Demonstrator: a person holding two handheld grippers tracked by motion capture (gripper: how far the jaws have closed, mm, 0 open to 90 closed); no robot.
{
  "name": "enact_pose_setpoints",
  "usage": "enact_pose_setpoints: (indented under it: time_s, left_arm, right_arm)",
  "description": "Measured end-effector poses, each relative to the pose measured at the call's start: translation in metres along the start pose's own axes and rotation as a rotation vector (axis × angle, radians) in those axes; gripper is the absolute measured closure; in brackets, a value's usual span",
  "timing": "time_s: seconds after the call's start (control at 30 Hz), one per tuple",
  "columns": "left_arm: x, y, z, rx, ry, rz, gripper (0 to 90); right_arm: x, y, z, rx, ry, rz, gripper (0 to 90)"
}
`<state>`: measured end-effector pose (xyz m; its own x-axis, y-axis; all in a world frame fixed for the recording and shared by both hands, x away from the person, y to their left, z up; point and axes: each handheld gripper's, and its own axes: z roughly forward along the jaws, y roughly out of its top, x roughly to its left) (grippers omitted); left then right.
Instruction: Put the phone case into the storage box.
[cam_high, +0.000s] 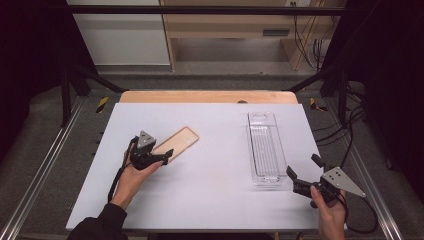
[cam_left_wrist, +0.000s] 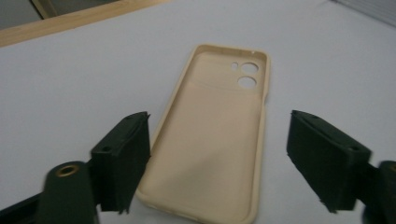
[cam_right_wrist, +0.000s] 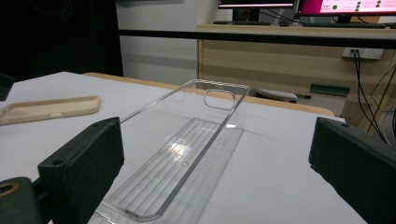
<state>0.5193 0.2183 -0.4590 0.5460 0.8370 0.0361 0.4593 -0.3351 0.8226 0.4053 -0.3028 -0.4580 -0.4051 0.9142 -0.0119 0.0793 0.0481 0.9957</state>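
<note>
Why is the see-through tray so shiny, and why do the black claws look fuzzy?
In the right gripper view the clear tray catches a bright glare spot on its ribbed floor. In the left gripper view the near jaws are soft and out of focus, while the beige phone case is sharper. In the high view the edges are dark and the white table is evenly lit.

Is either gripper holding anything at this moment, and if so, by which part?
Nothing is held. The left gripper is open, its jaws on either side of the near end of the beige phone case, not closed on it. The right gripper is open before the clear tray.
</note>
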Motion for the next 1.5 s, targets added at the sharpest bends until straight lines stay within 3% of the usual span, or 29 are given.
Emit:
enact_pose_setpoints:
  time_s: [0.2, 0.33, 0.43, 0.57, 0.77, 0.87, 0.97, 1.5]
  left_arm:
    - [-0.006, -0.004, 0.007, 0.072, 0.000, 0.044, 63.7]
    - [-0.007, -0.005, 0.008, 0.110, 0.013, 0.041, 82.6]
    - [-0.004, -0.007, 0.009, 0.139, -0.002, 0.005, 89.8]
    - [-0.006, -0.009, 0.010, 0.192, -0.016, 0.005, 90.0]
    - [-0.008, -0.009, 0.008, 0.228, -0.036, -0.009, 90.0]
    - [-0.007, -0.009, 0.004, 0.258, -0.057, -0.021, 90.0]
    - [-0.011, -0.012, -0.007, 0.298, -0.073, -0.006, 90.0]
    - [-0.026, -0.049, -0.058, 0.292, -0.144, -0.025, 90.0]
  right_arm:
    - [0.000, 0.000, 0.000, 0.003, 0.002, 0.001, 3.9]
    - [-0.001, 0.000, 0.000, 0.004, 0.004, 0.002, 4.0]
    - [-0.001, 0.000, 0.000, 0.006, 0.003, 0.002, 4.1]
    - [-0.001, 0.000, -0.001, 0.006, 0.001, 0.000, 4.1]
    - [-0.001, 0.000, -0.001, 0.010, 0.001, -0.001, 4.1]
    - [-0.001, 0.000, -0.001, 0.012, -0.001, -0.004, 4.1]
    - [-0.001, 0.000, -0.002, 0.013, -0.006, -0.006, 4.1]
    - [0.001, 0.000, -0.003, 0.017, -0.013, -0.012, 3.9]
